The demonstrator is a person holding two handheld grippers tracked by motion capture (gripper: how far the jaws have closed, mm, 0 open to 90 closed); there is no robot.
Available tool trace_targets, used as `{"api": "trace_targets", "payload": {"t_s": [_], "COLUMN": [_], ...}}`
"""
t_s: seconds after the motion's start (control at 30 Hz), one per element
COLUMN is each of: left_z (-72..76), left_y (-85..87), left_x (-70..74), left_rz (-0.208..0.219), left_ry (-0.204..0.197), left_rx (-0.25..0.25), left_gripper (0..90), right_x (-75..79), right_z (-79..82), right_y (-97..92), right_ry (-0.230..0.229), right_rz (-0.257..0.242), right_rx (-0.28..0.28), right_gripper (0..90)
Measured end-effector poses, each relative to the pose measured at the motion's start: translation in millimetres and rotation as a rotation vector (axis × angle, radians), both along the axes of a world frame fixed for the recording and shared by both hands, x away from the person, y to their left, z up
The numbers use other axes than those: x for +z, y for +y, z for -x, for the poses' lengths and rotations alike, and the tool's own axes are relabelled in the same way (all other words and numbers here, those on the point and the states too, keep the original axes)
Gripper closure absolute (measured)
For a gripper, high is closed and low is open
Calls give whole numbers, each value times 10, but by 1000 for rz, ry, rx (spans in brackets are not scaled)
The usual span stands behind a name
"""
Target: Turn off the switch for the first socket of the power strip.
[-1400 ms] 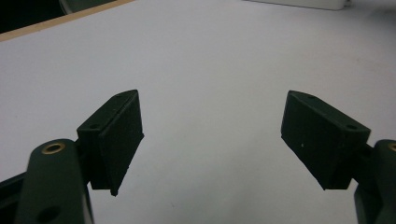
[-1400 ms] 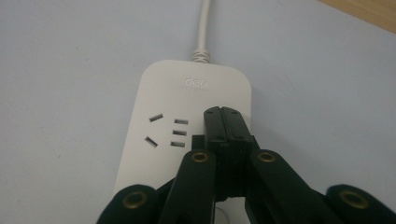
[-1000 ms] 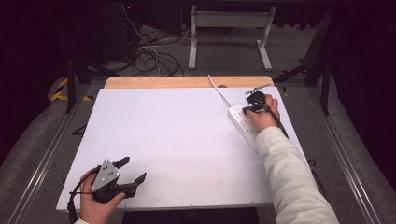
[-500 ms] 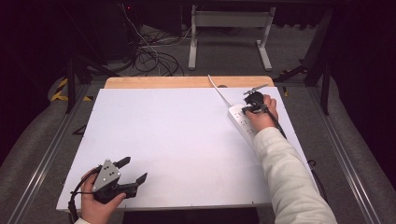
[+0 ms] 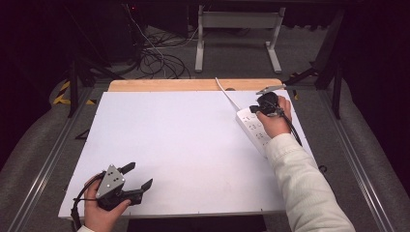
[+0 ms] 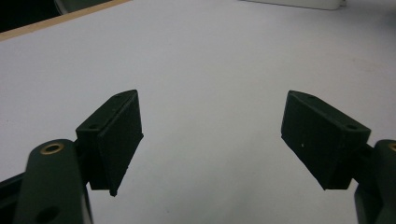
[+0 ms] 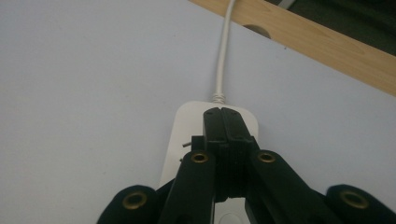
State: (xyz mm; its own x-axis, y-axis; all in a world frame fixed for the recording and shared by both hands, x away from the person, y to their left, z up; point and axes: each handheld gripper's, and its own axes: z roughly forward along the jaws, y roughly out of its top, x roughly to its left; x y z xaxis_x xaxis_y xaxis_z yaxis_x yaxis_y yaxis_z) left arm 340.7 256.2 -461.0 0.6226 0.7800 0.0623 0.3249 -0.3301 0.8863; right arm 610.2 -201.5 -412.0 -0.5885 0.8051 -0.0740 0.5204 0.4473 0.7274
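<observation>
Near left corner: my left gripper (image 5: pixel 129 182) sits low over the white tabletop (image 5: pixel 183 145), jaws spread wide, nothing between them. Looks parked, out of the way, well apart from the work.

Far right: my right gripper (image 5: pixel 261 106) is down on the white power strip (image 5: pixel 251 126), at its far end where the white cord (image 7: pixel 223 56) enters. Jaws pressed together, pads (image 7: pixel 223 122) flush. No plug visible between them, so probably just pressing on the strip's end, maybe at a switch; can't confirm.

The strip lies diagonally near the right edge, its cord running off over the far wooden edge strip (image 5: pixel 193 85).
</observation>
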Motion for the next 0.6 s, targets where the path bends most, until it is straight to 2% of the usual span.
{"api": "trace_targets", "payload": {"t_s": [0.13, 0.2, 0.27, 0.43, 0.6], "left_z": [-1, -1, 5, 13, 7], "left_y": [4, -3, -2, -5, -12], "left_x": [3, 4, -2, 4, 5], "left_rz": [-1, 2, -1, 9, -3], "left_ry": [0, -3, 0, 0, -4], "left_rx": [0, 0, -1, 6, -2], "left_gripper": [211, 211, 210, 210, 210], "right_x": [56, 85, 121, 232, 356], "right_z": [58, 88, 128, 276, 459], "right_y": [0, -2, 0, -7, 3], "right_ry": [-10, -16, -15, -52, -92], "right_rz": [-14, -36, -62, -93, -116], "right_rx": [11, 20, 25, 57, 88], "right_gripper": [900, 900, 816, 718, 624]}}
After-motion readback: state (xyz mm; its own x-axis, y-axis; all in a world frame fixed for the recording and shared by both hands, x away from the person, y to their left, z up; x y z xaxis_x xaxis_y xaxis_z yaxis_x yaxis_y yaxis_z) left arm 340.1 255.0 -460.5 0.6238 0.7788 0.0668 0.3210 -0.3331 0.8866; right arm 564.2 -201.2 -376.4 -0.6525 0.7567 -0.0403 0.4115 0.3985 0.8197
